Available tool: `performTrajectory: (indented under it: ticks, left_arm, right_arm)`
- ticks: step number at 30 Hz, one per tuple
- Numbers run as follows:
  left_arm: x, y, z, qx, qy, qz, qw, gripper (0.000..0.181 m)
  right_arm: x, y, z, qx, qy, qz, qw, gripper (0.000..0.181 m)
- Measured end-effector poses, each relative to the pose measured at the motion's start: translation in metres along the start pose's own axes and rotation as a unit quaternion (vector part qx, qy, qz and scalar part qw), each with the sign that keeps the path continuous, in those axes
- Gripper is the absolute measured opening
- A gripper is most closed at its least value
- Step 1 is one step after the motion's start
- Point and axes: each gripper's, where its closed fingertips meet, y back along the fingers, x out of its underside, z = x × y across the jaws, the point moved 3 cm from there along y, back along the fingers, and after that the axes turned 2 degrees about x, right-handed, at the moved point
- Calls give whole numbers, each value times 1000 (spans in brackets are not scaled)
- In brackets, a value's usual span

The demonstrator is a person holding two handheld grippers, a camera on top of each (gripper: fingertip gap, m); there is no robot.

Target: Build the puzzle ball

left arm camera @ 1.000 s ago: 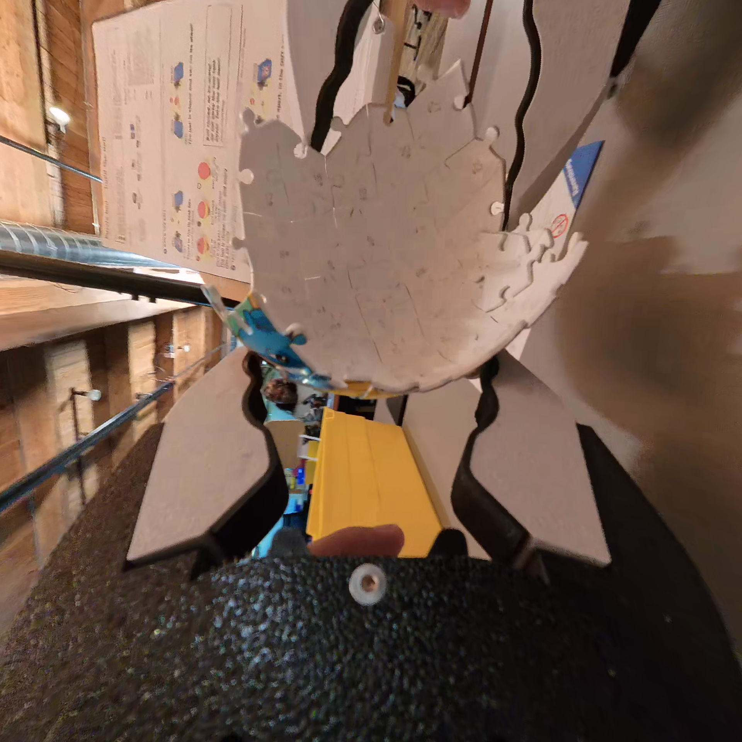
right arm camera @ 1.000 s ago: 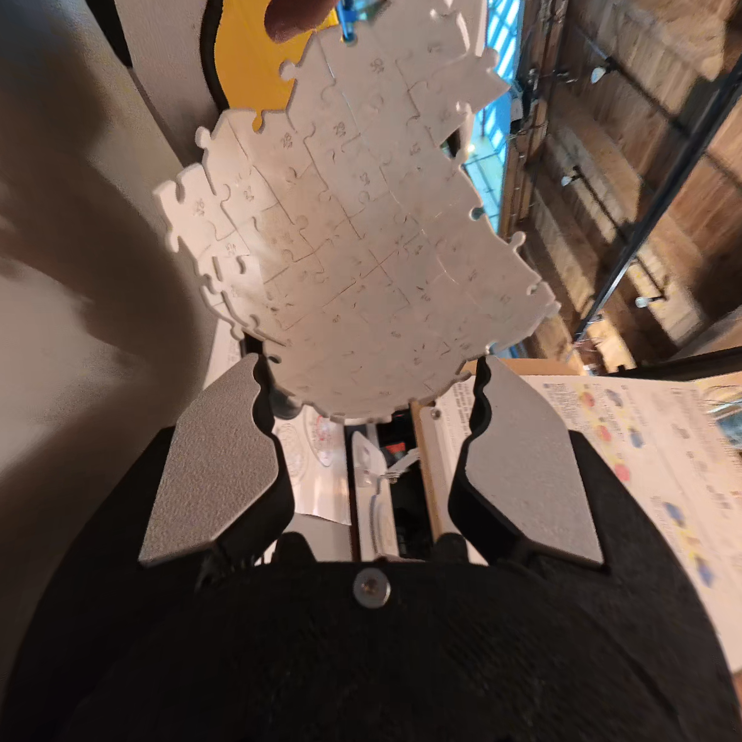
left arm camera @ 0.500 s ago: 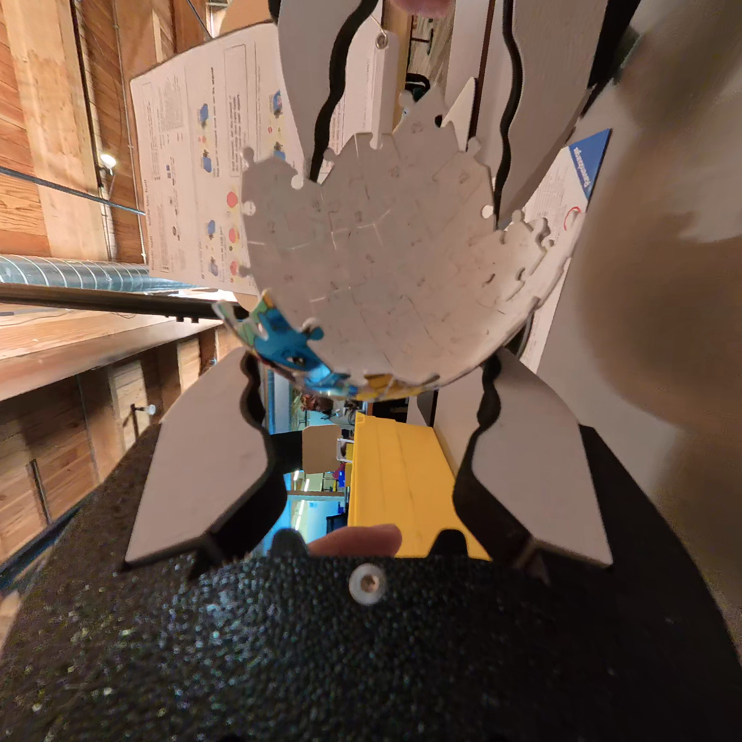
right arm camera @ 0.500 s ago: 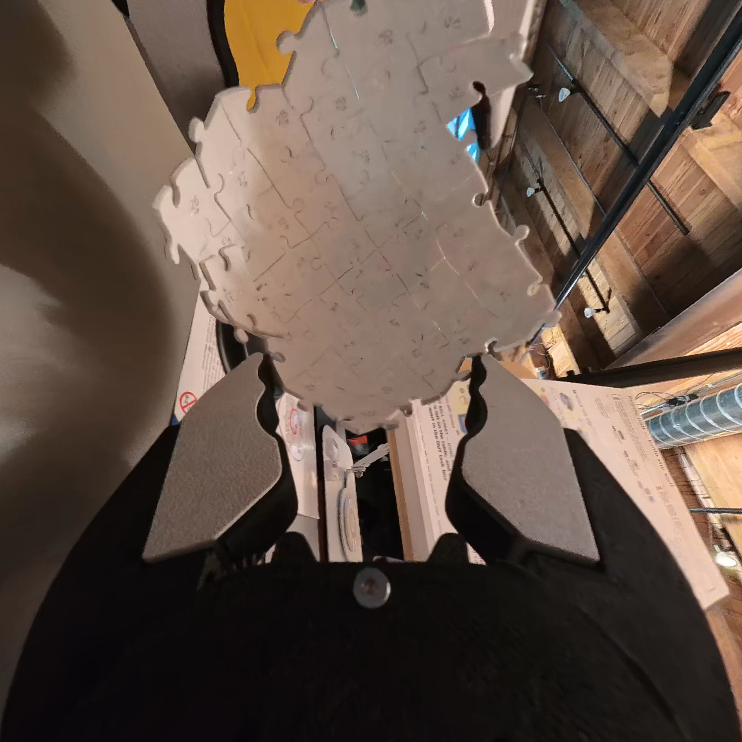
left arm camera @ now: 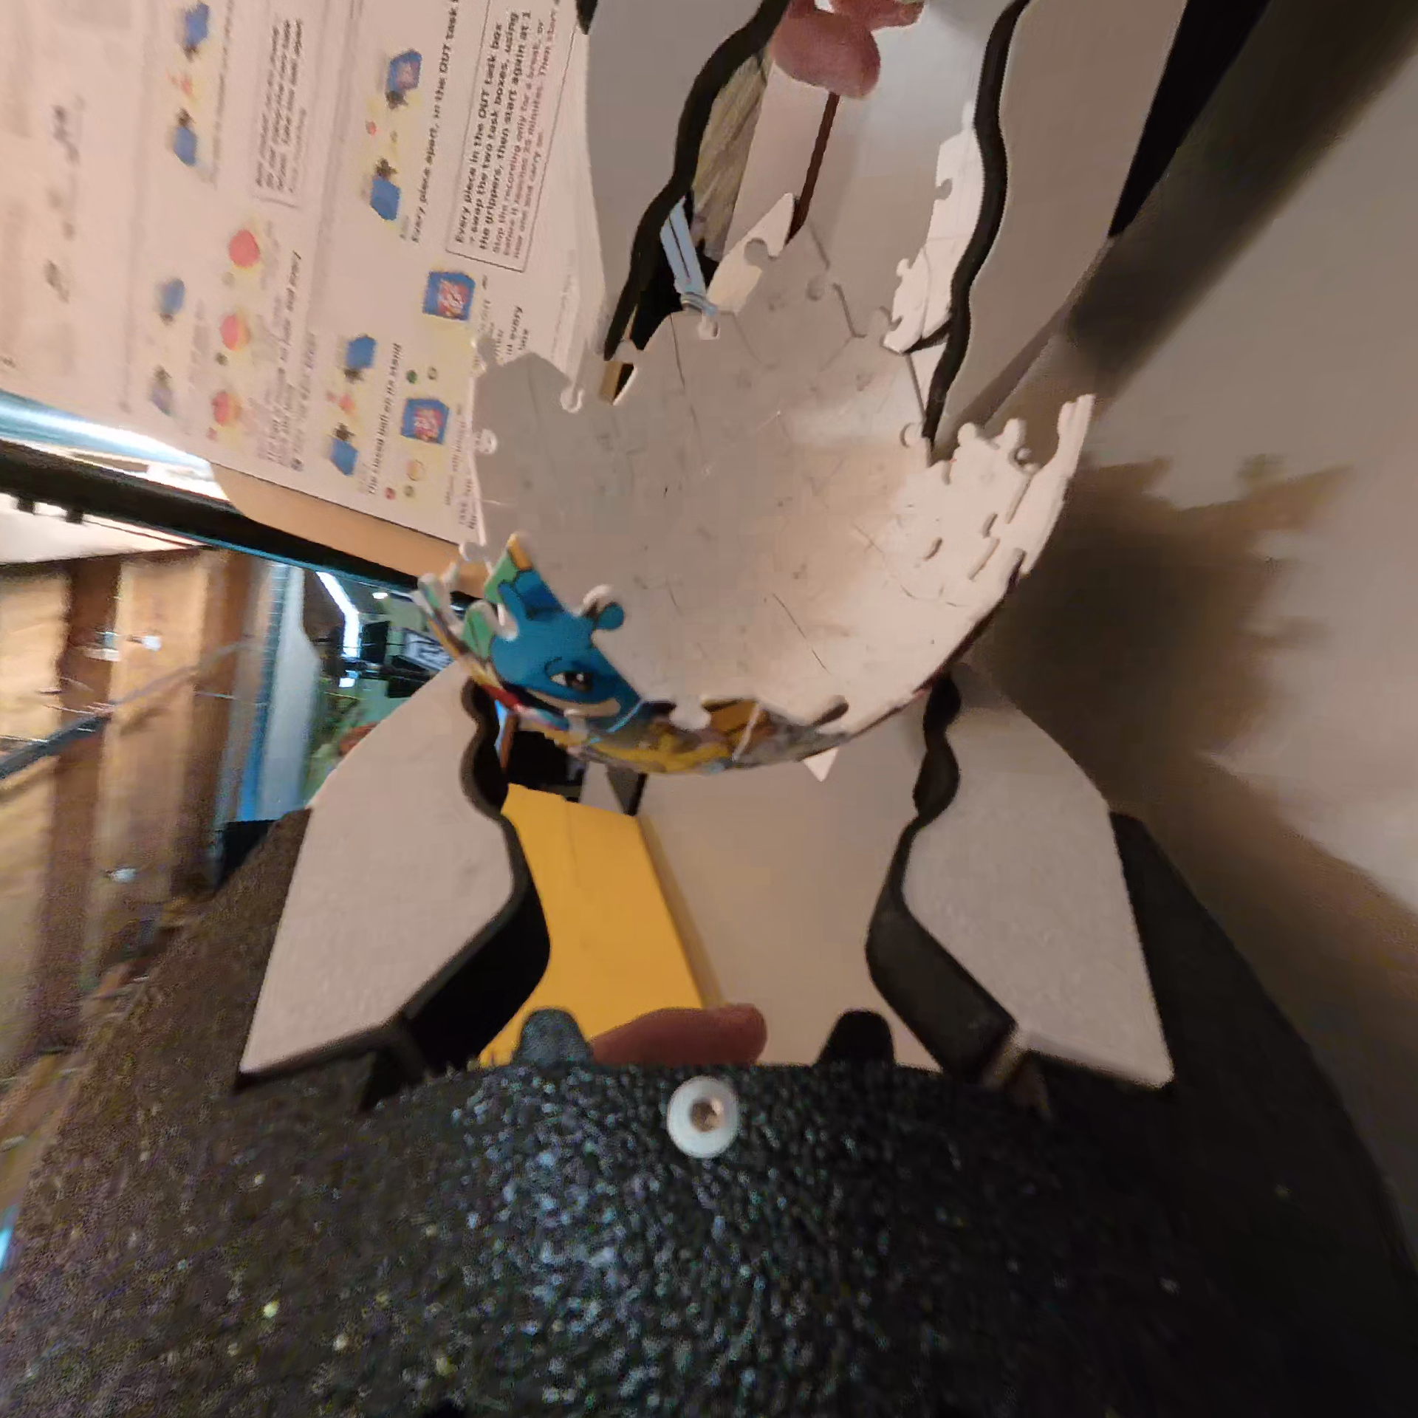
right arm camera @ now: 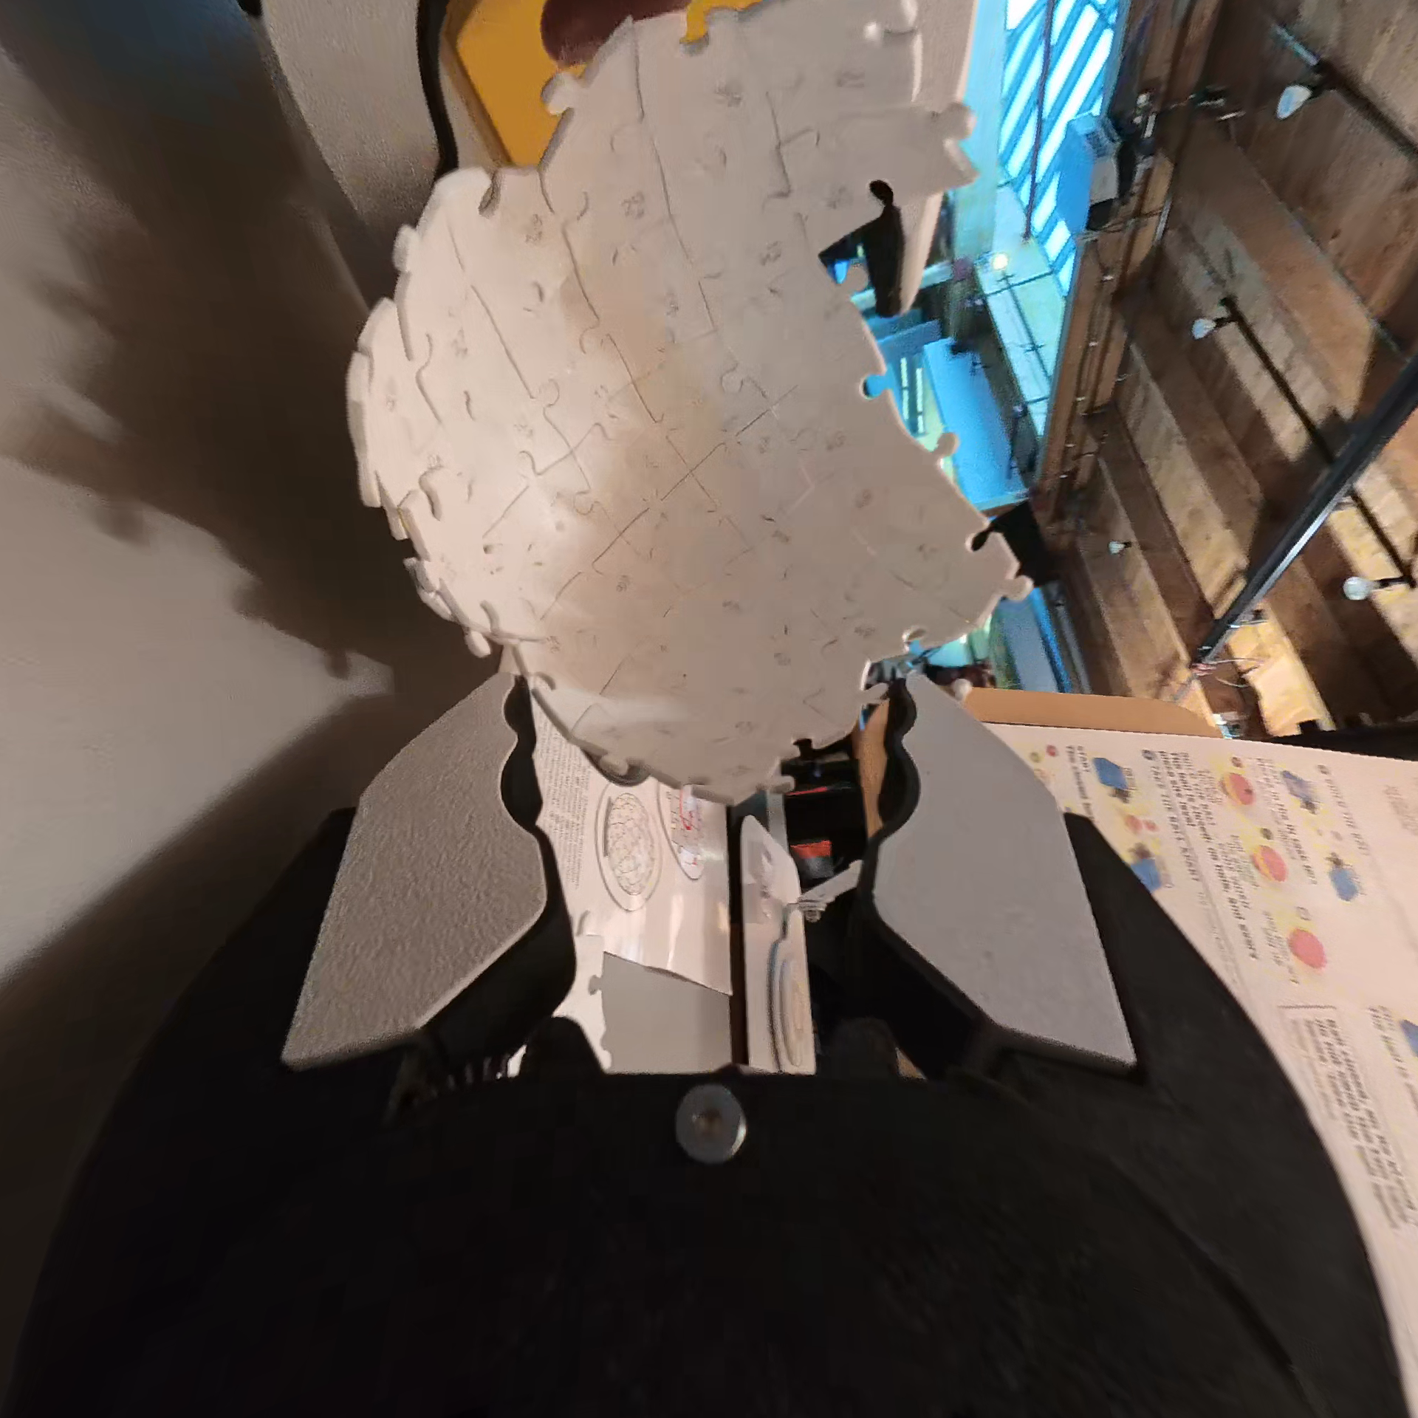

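The half-built puzzle ball [left arm camera: 767, 522] is a curved shell of joined pieces, white inside, with a blue cartoon piece [left arm camera: 552, 652] on its printed outside. It is held in the air between both grippers. My left gripper [left arm camera: 698, 698] is shut on its near rim, one fingertip at each side. My right gripper [left arm camera: 775, 384] grips the far rim from the opposite side. In the right wrist view the shell [right arm camera: 652, 460] shows its white inside, and my right gripper [right arm camera: 706, 698] clamps its lower end.
A printed instruction sheet [left arm camera: 307, 230] lies on the beige table [left arm camera: 1228, 614]; it also shows in the right wrist view [right arm camera: 1228, 921]. A yellow bin [left arm camera: 606, 882] stands behind the shell. A leaflet with ball diagrams [right arm camera: 637, 844] and a loose white piece [right arm camera: 660, 1005] lie beyond. About 8 cm separates my left fingertips from my right.
Both grippers have turned and shifted together with the shell. The background has swung in both views. Both grips on the shell are unchanged.
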Motion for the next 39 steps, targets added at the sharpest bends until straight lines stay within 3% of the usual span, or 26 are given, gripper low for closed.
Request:
performTrajectory:
  ticks: [4, 23, 28, 31, 34, 37, 39]
  left_arm:
    - [3, -1, -5, 24, 48, -15, 998, 104]
    - [14, -1, -22, 71, 82, 6, 994, 91]
    - [18, 0, -21, 69, 92, 12, 993, 90]
    - [22, 0, -20, 63, 89, 24, 994, 88]
    - [25, 0, -19, 60, 89, 27, 994, 87]
    - [28, -1, -18, 54, 82, 35, 995, 85]
    - [28, -1, -18, 52, 81, 34, 995, 85]
  right_arm:
    - [1, -1, 5, -24, -14, 4, 1000, 85]
    - [-1, 6, 17, -121, 3, 20, 992, 79]
    - [8, 24, 13, -199, 1, 57, 978, 77]
    - [14, 38, -9, -210, -25, 80, 974, 70]
    - [0, 37, -40, -172, -67, 44, 982, 61]
    - [-27, 21, -34, -229, -95, -30, 968, 39]
    - [-27, 7, -23, -282, -68, -21, 957, 28]
